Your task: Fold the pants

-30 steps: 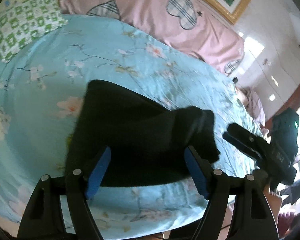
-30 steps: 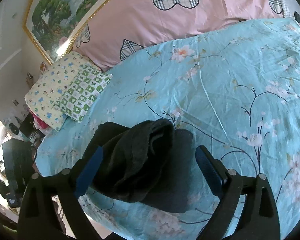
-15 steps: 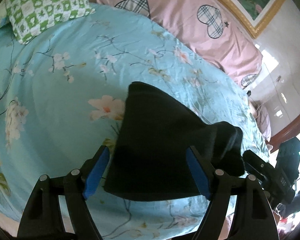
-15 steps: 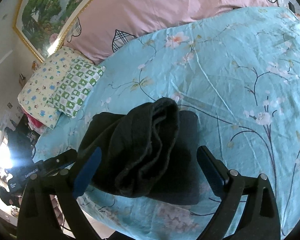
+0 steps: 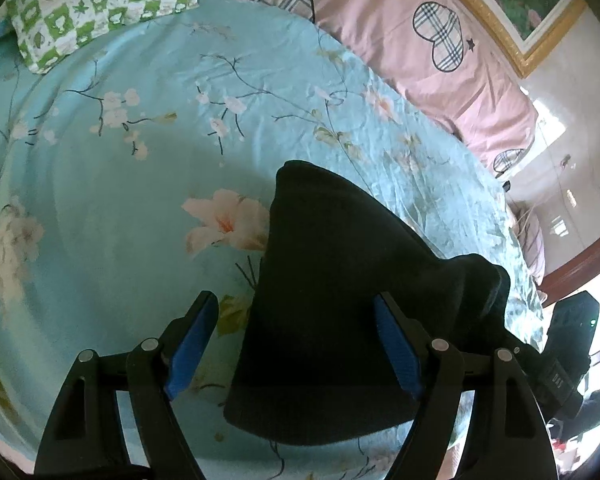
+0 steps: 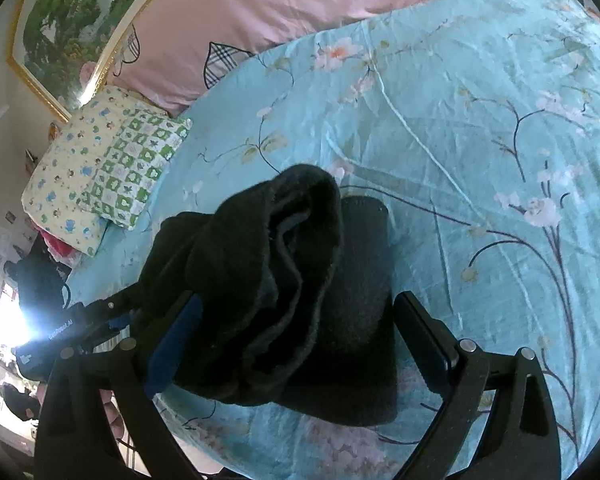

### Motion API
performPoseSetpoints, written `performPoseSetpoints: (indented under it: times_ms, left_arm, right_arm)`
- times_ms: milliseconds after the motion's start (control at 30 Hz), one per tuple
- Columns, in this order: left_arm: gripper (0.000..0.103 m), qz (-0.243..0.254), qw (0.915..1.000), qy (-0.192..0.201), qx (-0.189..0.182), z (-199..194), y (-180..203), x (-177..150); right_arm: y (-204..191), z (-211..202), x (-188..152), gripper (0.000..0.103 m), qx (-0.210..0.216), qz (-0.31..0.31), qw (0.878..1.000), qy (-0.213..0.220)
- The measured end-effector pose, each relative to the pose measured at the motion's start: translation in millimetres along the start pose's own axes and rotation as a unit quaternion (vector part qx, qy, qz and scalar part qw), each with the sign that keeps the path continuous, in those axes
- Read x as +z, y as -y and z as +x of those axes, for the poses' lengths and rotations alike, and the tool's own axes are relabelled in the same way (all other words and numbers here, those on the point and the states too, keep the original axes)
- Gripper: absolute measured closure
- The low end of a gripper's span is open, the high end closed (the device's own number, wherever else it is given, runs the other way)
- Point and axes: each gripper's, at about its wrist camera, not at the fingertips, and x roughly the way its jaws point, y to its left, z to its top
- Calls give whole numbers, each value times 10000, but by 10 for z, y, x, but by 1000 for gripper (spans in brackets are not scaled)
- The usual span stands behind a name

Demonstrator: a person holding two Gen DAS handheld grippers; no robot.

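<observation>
The black pants [image 5: 332, 292] lie folded into a compact bundle near the front edge of the bed; in the right wrist view the pants [image 6: 284, 292] show a bunched fold on top of a flat layer. My left gripper [image 5: 296, 344] is open, its blue pads [image 5: 192, 344] spread, just above the bundle's near left part. My right gripper [image 6: 296, 344] is open and empty over the bundle's near edge. The right gripper's body shows at the right edge of the left wrist view [image 5: 560, 364].
The bed has a light blue floral sheet [image 5: 140, 160]. A pink quilt with plaid hearts [image 5: 420, 40] lies along the headboard side. A green checked pillow [image 5: 88, 8] and a printed pillow [image 6: 72, 168] lie at one end. A framed picture [image 6: 72, 28] hangs above.
Both grippers stayed open and drew closer over the pants. The left wrist view shifted so the bundle sits further right; the right gripper lowered toward the bunched fold.
</observation>
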Motion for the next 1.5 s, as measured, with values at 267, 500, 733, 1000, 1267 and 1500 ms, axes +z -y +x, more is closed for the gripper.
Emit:
performPoseSetpoints:
  times_ms: [267, 500, 733, 1000, 1267, 1500]
  left_arm:
    - [22, -20, 9999, -143, -36, 167, 28, 69]
    - [22, -1, 9997, -240, 15, 274, 70, 81]
    - [31, 24, 9994, -347, -60, 359, 73, 92]
    - [53, 111, 9991, -359, -190, 356, 142, 89]
    - [73, 195, 9993, -197, -234, 183, 257, 109]
    - [73, 312, 9993, 46, -191, 11, 330, 212]
  right_arm:
    - [91, 67, -22, 11, 71, -10, 10000, -16]
    - [148, 85, -43, 22, 273, -34, 9996, 10]
    - [203, 74, -55, 33, 405, -54, 9991, 67]
    - [219, 46, -72, 41, 552, -26, 9984, 105]
    - [131, -14, -69, 53, 606, -136, 9979, 166]
    - [23, -121, 82, 56, 817, -222, 9959, 317]
